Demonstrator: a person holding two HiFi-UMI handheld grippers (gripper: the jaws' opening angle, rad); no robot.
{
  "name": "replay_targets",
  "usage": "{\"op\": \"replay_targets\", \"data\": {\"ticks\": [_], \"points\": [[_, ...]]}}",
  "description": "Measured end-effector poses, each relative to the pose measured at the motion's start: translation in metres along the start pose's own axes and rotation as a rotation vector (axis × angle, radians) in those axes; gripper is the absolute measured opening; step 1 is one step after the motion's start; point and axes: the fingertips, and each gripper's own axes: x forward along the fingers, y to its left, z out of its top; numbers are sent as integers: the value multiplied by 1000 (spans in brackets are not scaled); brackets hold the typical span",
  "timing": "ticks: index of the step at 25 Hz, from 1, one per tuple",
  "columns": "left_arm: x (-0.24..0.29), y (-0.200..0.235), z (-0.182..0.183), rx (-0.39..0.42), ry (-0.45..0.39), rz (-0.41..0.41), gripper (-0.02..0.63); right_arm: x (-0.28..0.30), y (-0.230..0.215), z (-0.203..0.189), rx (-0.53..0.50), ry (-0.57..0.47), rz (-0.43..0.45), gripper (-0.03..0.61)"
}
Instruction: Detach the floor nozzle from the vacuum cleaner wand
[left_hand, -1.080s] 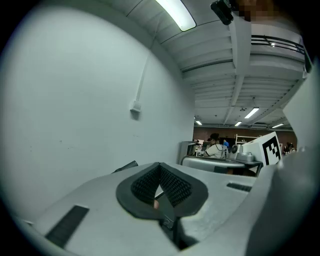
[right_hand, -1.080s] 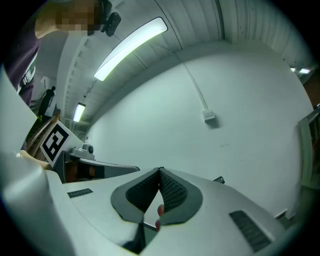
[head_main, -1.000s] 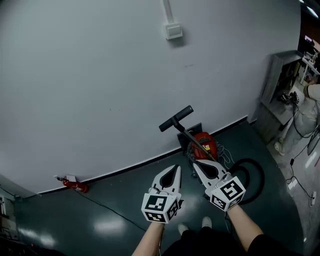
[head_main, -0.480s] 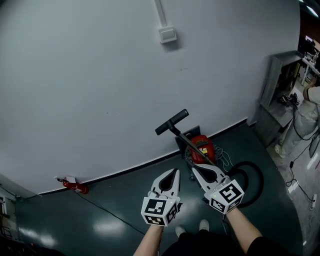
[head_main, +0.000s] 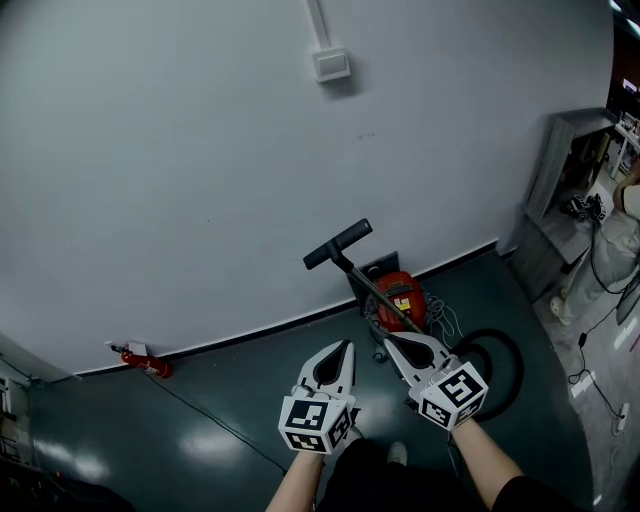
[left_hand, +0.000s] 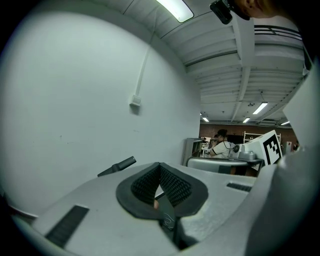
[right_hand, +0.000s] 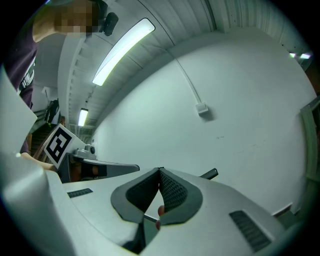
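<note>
- A small red object (head_main: 141, 361) lies on the dark green floor (head_main: 230, 395) at the foot of the pale wall (head_main: 180, 180), far left in the head view. A thin dark cable (head_main: 215, 420) runs from it across the floor.
- The left tongs (head_main: 348, 346) are clenched, their ribbed pads meeting at the tips with nothing gripped. They point towards the wall, just left of the vacuum cleaner and apart from it. Their marker cube (head_main: 314, 421) sits near the person's wrist.
- The black floor nozzle (head_main: 338, 243) is raised off the floor on the upper end of the wand (head_main: 378, 293), close against the wall and attached to the wand. Neither pair of tongs touches it.
- High on the wall above it is a white switch box (head_main: 331, 65) with a conduit rising from it.
- The wand slopes down and to the right, past the red vacuum cleaner (head_main: 402, 296) standing at the wall's foot.
- The right tongs (head_main: 388, 338) are clenched too and hold nothing. Their tips are near the lower wand and the red canister.
- A black hose (head_main: 507, 372) loops on the floor to the right of these tongs.
- A grey cabinet (head_main: 556, 175) stands at the far right, with a person (head_main: 618, 255) beside it at the frame's edge.
</note>
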Motion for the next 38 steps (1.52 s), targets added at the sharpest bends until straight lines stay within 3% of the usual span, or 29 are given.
{"op": "replay_targets", "data": {"ticks": [13, 28, 38], "points": [[63, 52, -10, -34, 32, -1, 5, 61, -49, -15, 16, 29, -12, 18], [136, 139, -4, -62, 81, -97, 5, 164, -94, -24, 25, 87, -101, 17], [157, 168, -5, -90, 91, -131, 5, 196, -109, -30, 22, 117, -134, 18]]}}
